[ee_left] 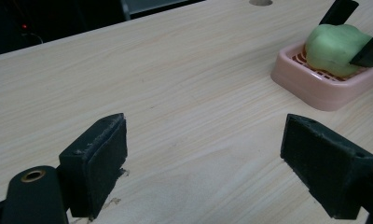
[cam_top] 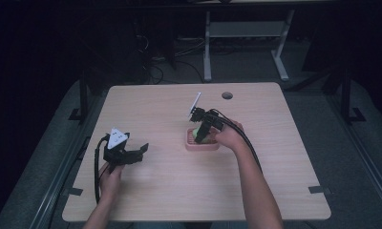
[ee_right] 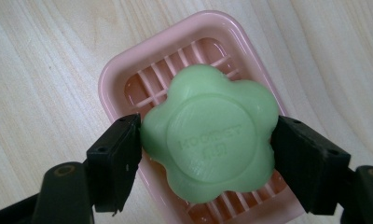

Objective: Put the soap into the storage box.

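A green flower-shaped soap (ee_right: 208, 133) sits over a pink slatted soap dish (ee_right: 128, 70); my right gripper (ee_right: 205, 149) is shut on the soap, a jaw pressing each side. From above, the right gripper (cam_top: 202, 133) points down into the dish (cam_top: 202, 145) at the table's middle. The left gripper view has the soap (ee_left: 336, 49) in the dish (ee_left: 310, 84) at upper right. Low over bare wood at the table's left, my left gripper (cam_top: 134, 153) is open with nothing between its jaws, also seen as the left gripper (ee_left: 217, 163) in its own view.
The light wooden table (cam_top: 179, 181) has a round cable hole (cam_top: 227, 95) at its far edge. Beyond it stand a white desk frame (cam_top: 246, 33) and cables on a dark floor.
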The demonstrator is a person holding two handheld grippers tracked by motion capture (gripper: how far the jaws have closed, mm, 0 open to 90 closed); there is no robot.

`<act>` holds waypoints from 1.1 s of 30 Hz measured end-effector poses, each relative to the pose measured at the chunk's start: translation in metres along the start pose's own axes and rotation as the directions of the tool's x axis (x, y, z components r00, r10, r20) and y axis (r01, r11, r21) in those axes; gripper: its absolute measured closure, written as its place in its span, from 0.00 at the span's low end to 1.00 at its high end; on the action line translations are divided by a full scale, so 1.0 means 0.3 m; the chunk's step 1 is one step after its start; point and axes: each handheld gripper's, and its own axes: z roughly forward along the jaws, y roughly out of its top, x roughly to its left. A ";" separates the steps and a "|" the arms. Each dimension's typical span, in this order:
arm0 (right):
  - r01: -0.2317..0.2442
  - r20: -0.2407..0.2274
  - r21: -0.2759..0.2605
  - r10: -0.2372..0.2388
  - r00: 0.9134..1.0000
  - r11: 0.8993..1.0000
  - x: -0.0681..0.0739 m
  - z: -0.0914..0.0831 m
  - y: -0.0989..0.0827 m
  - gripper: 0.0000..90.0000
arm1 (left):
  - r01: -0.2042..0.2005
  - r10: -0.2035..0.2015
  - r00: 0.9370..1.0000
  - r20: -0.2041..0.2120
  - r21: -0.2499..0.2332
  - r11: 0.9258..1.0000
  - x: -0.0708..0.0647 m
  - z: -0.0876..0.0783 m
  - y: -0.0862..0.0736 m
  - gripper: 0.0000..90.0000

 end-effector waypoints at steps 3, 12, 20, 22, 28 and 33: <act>-0.003 0.001 -0.004 0.003 1.000 1.000 0.004 -0.002 -0.001 0.28 | 0.002 -0.002 1.000 0.001 0.002 1.000 0.000 -0.001 0.000 0.16; -0.020 -0.007 -0.023 0.020 1.000 1.000 0.003 -0.019 -0.013 0.27 | 0.010 -0.010 1.000 0.000 -0.002 1.000 0.002 -0.002 0.000 0.16; -0.029 -0.018 -0.052 0.028 0.999 0.998 0.002 -0.039 -0.037 0.27 | 0.001 -0.001 1.000 0.003 0.000 1.000 -0.002 -0.002 0.001 0.16; -0.033 -0.021 -0.058 0.031 0.999 0.998 0.001 -0.043 -0.042 0.27 | 0.002 -0.002 1.000 0.000 -0.002 1.000 -0.001 -0.002 0.001 0.16; -0.036 -0.023 -0.088 0.035 0.999 0.995 0.000 -0.067 -0.056 0.27 | 0.000 0.000 1.000 0.001 0.002 1.000 -0.004 -0.002 0.001 0.16; -0.039 -0.014 -0.102 0.037 0.999 0.994 0.002 -0.085 -0.064 0.26 | 0.004 -0.004 1.000 0.005 -0.001 1.000 -0.003 -0.002 0.001 0.16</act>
